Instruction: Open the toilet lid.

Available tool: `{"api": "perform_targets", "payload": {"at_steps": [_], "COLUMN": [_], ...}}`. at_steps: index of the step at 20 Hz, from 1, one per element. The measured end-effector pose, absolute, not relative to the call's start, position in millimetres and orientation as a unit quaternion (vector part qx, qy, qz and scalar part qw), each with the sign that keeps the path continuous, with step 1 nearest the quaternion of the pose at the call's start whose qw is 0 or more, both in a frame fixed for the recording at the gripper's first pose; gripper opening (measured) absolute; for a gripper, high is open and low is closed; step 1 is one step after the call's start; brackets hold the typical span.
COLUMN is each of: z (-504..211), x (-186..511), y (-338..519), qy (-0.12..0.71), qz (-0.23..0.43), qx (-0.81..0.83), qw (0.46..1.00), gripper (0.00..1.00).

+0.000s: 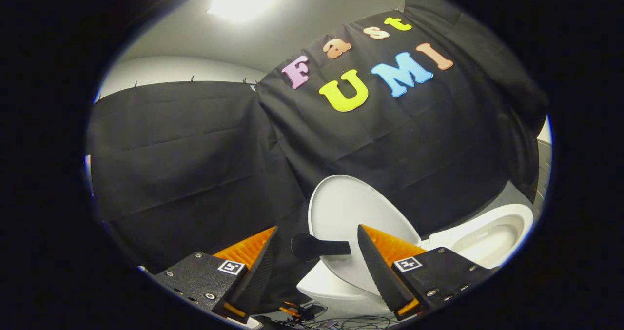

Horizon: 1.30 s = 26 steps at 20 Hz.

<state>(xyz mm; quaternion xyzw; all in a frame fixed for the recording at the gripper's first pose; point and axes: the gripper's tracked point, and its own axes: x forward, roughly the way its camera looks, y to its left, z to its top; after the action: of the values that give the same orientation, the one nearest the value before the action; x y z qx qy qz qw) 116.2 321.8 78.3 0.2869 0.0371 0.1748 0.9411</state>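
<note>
Tongs spread wide, lid raised just ahead of them

Your gripper [317, 266] has its two fingers [253, 266] parted with a broad gap between them, and neither one presses on anything. Between the fingers, just ahead, a dark handle [319, 246] sticks out from the toilet lid [348, 213]; its rounded end sits nearer your left finger and its flat end meets the lid close to your right finger. Neither finger touches that handle as far as you can see.

You have the toilet lid standing up on edge, tilted, its pale oval face turned toward you. Its lower part runs down behind your right finger, so you cannot tell exactly where it hinges. Beyond your right finger, off to that side, the toilet bowl [492, 235] lies uncovered, with its white rim and hollow inside in plain sight. The lid and the bowl appear joined low down, near the tip of your right finger.

Black cloth [195, 159] hangs behind the lid and well beyond both fingers. Below and between your fingers, some loose cables [312, 315] lie on the floor, too small to make out further
</note>
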Motion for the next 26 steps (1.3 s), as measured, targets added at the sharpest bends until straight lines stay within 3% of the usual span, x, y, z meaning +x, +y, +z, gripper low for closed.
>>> {"api": "perform_targets", "payload": {"at_steps": [10,26], "z": [112.8,46.0], "x": [84.7,26.8], "y": [187.5,47.7], "qy": [-0.017,-0.018], "qz": [0.099,-0.011], "qx": [0.212,0.053], "qw": [0.972,0.998], "gripper": [0.95,0.95]}}
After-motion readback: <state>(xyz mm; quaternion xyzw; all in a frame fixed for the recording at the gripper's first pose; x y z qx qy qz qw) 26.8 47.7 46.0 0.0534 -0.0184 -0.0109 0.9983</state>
